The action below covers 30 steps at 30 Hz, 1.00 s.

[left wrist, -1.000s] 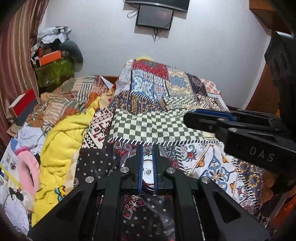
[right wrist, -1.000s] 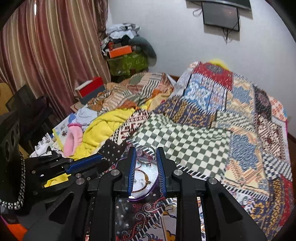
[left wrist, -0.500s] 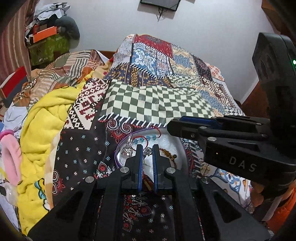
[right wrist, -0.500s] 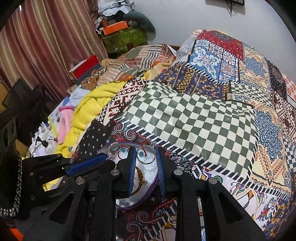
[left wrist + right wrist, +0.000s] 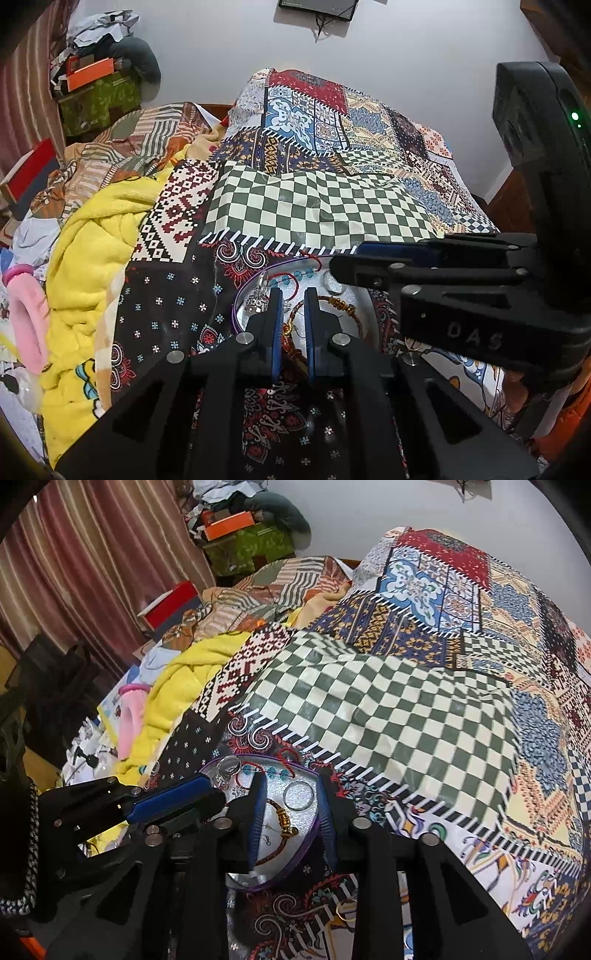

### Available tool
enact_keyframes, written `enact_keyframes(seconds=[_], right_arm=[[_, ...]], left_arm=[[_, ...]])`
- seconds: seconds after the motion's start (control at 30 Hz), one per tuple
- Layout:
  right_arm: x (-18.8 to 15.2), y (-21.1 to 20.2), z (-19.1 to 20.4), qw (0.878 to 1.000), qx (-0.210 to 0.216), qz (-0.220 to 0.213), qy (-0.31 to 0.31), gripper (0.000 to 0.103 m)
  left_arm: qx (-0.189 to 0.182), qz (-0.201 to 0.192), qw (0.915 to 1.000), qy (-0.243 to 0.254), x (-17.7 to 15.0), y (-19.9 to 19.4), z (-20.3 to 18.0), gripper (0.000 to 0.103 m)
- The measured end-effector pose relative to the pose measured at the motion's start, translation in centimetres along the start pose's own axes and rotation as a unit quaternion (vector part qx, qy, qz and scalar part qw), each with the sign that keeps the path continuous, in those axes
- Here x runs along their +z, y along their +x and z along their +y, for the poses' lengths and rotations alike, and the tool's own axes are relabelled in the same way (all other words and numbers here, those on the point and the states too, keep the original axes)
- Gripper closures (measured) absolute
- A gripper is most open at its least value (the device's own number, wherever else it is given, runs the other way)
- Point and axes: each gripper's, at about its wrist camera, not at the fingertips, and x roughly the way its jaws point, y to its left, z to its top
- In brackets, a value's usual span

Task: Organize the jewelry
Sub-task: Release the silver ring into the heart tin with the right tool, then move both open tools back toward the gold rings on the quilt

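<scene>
A silver tray with a purple rim [image 5: 239, 306] [image 5: 309, 843] lies on the patchwork bedspread. On it are a red cord bracelet with teal beads [image 5: 295, 275] [image 5: 275, 772], silver rings [image 5: 258, 295] [image 5: 228, 767], a brown cord bracelet with gold beads [image 5: 341, 305] [image 5: 283, 818] and a clear ring [image 5: 331, 285] [image 5: 299, 796]. My left gripper [image 5: 293, 297] hovers over the tray's near side, jaws a narrow gap apart with nothing between them. My right gripper [image 5: 291, 794] is open above the tray. The clear ring lies loose below the gap, touching neither pad.
A small gold ring [image 5: 345, 910] rests on the bedspread just in front of the tray. A yellow blanket [image 5: 88, 258] and a pink item [image 5: 26, 317] lie to the left. Boxes and clothes are piled by the curtain [image 5: 229, 528]. The checked patch [image 5: 388, 716] lies beyond the tray.
Both grippers tilted down toward the tray. The right jaws widened; the clear ring that filled their gap now lies on the tray. The left jaws kept their narrow gap.
</scene>
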Motion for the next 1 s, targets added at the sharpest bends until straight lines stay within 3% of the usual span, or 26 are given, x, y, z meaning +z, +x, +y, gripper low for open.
enact_keyframes(seconds=[0.2, 0.37, 0.6, 0.7, 1.0], right_arm=[[0.0, -3.7, -0.8, 0.999, -0.016, -0.035, 0.01, 0.07], [-0.8, -7.5, -2.2, 0.997, -0.037, -0.063, 0.02, 0.07], [-2.7, -12.3, -4.7, 0.992, -0.074, -0.094, 0.035, 0.069], [-3.9, -13.5, -5.8, 0.99, -0.098, -0.097, 0.038, 0.064], [-7.5, -14.2, -10.0, 0.985, -0.146, -0.069, 0.063, 0.064]], left_arm=[[0.004, -0.012, 0.9999, 0.003, 0.8, -1.9, -0.6, 0.092], [0.009, -0.034, 0.9993, 0.011, 1.1, -4.3, -1.9, 0.077], [0.006, -0.045, 0.9986, 0.026, 1.4, -6.6, -4.4, 0.071], [0.002, -0.045, 0.9984, 0.035, 1.1, -7.0, -5.7, 0.068], [-0.008, -0.014, 0.9983, 0.056, -0.6, -5.9, -9.0, 0.065]])
